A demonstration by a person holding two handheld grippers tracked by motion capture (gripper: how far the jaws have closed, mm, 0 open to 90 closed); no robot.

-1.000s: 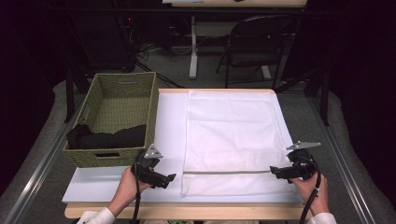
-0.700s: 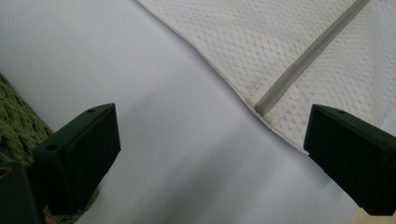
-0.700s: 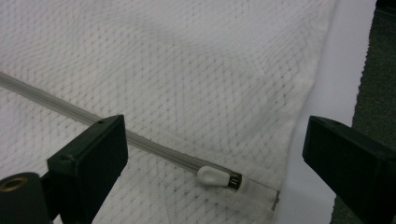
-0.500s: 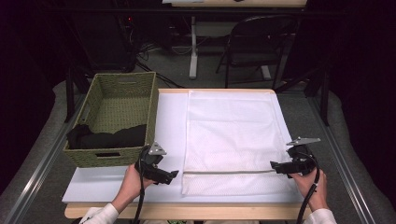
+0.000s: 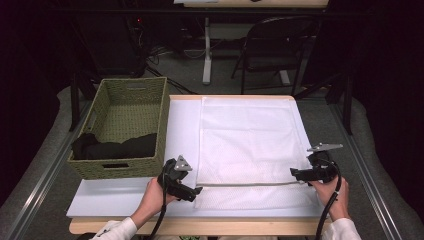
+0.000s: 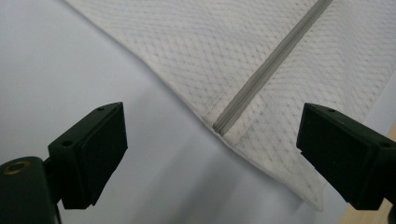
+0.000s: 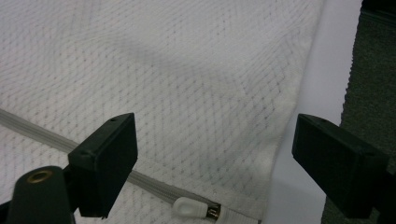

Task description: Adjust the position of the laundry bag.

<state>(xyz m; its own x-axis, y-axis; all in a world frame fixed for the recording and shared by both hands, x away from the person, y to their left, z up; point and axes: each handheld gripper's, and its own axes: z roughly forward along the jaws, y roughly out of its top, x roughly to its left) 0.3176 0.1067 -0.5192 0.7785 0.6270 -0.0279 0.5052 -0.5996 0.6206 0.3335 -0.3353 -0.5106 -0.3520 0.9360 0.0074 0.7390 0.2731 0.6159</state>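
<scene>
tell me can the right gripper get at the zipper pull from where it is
Probably yes: the right gripper is open just above the zipper pull at the mesh bag's edge, with nothing between.

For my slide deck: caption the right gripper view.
Open tongs poised over a white mesh bag, near its zipper pull.

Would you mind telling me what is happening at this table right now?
A person holds a hand-held gripper in each hand over a white mesh zippered laundry bag lying flat on the white table. The left hand-held gripper is open at the zipper's closed end; the right hand-held gripper is open near the white zipper pull. Neither grips anything. A green woven basket holding black cloth sits at the left.
</scene>
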